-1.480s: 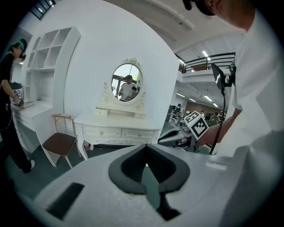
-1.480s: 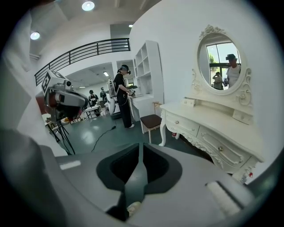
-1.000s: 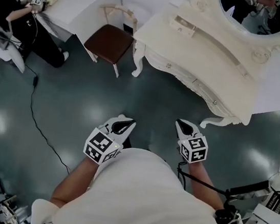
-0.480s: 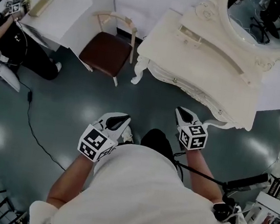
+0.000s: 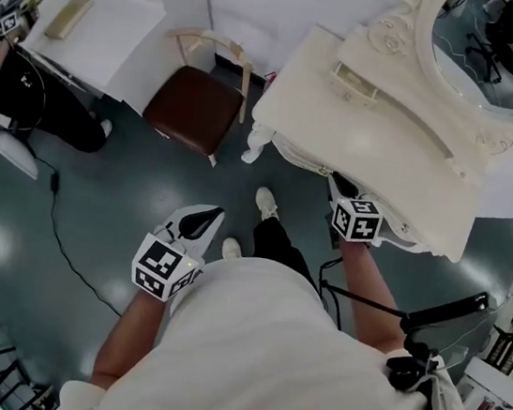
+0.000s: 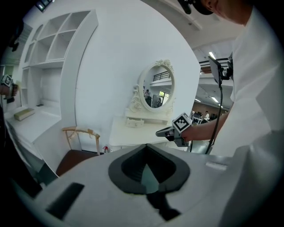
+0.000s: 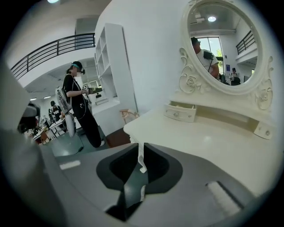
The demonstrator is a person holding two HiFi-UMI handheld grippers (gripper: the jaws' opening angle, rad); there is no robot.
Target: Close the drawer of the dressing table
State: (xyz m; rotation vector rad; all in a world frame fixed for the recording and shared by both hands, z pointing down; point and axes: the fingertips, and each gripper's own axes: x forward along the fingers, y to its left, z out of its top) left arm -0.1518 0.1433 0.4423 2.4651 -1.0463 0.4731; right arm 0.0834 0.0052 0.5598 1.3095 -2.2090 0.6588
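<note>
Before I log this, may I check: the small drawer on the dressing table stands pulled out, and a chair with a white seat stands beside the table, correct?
Not quite: the head view shows the chair beside the dressing table has a dark brown seat, not white. The small drawer does stand pulled out.

Location type: a furnished room mock-up set inside a large open hall.

Indicators:
- A cream dressing counter [image 5: 382,122] with an oval mirror [image 5: 506,45], a brown-seated chair [image 5: 194,110] and white built-in shelving [image 6: 53,40] stand against plain white partition walls.
- The floor [image 5: 125,200] is glossy and dark teal-grey, with a loose cable [image 5: 55,182] lying on it.
- A railed upper gallery [image 7: 53,48] and strip ceiling lights [image 6: 213,56] show beyond the partitions.
- A second person in black [image 7: 80,111] stands in the open hall area.
</note>
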